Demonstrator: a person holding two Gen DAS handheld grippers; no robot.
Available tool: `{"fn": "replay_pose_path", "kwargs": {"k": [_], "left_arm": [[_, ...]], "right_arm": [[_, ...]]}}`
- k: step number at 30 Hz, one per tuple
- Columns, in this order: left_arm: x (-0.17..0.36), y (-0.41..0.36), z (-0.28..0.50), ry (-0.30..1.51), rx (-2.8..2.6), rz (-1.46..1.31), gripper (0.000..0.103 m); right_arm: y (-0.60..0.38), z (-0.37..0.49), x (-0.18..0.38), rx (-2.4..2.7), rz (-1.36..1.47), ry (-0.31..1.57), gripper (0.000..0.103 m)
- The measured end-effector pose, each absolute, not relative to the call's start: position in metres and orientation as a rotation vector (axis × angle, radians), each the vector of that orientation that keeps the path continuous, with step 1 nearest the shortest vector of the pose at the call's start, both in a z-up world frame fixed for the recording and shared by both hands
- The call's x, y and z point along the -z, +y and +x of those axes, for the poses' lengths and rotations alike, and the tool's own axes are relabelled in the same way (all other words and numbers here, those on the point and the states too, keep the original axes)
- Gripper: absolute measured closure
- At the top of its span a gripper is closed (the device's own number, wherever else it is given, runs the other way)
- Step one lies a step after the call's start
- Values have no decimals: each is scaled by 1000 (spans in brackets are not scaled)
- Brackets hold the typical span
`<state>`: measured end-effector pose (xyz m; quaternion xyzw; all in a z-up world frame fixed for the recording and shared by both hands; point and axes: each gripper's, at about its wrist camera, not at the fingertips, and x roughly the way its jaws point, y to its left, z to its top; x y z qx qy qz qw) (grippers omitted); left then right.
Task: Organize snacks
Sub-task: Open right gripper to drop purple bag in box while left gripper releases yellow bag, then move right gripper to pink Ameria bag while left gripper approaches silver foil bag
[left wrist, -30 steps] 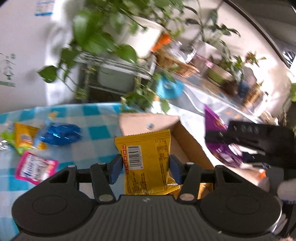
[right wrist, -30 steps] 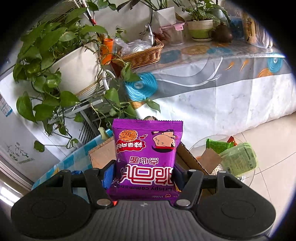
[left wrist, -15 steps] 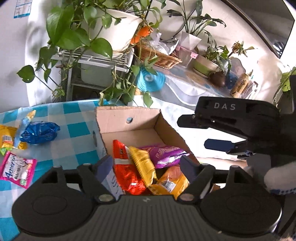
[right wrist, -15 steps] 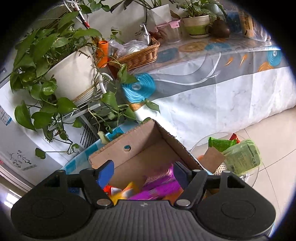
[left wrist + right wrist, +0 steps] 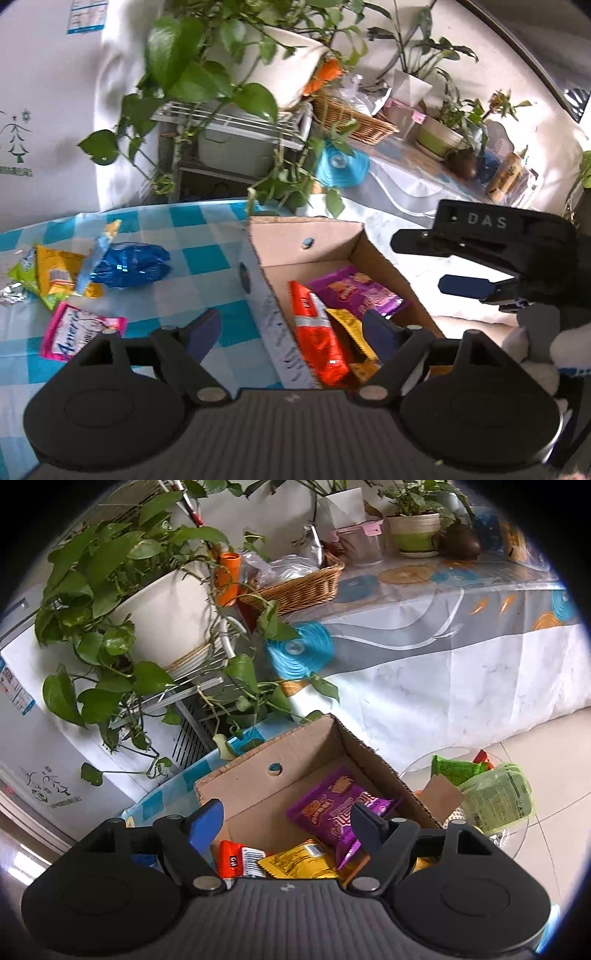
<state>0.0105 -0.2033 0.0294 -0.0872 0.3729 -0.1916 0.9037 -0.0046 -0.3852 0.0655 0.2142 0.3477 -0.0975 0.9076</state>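
An open cardboard box [image 5: 295, 236] [image 5: 306, 753] stands on the blue checked tablecloth [image 5: 207, 258]. Inside lie a purple packet [image 5: 354, 291] [image 5: 332, 808], a red packet [image 5: 317, 332] [image 5: 231, 862] and a yellow packet [image 5: 351, 328] [image 5: 295, 864]. My left gripper [image 5: 291, 330] is open and empty over the box's left wall. My right gripper [image 5: 286, 821] is open and empty above the box; it also shows in the left wrist view [image 5: 480, 258]. Loose on the cloth to the left lie a blue packet [image 5: 129, 264], a pink packet [image 5: 79, 334] and a yellow packet [image 5: 55, 269].
A large potted vine [image 5: 236, 62] [image 5: 147, 602] on a white wire rack hangs past the table's far edge. A side table with a wicker basket [image 5: 303, 583] and small pots stands behind. A glass stool with green packets [image 5: 491, 797] stands on the floor to the right.
One second ago my left gripper held a yellow packet and my right a purple one. Both opened and the packets dropped into the box. The left view has since swung left.
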Motion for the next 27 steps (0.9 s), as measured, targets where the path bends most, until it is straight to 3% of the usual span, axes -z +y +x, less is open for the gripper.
{"fn": "replay_pose_path", "kwargs": {"k": [27], "left_arm": [[-22,-30,59,782,92,-195,17]], "right_arm": [[-294,29,-55,-8,271,769,19]]}}
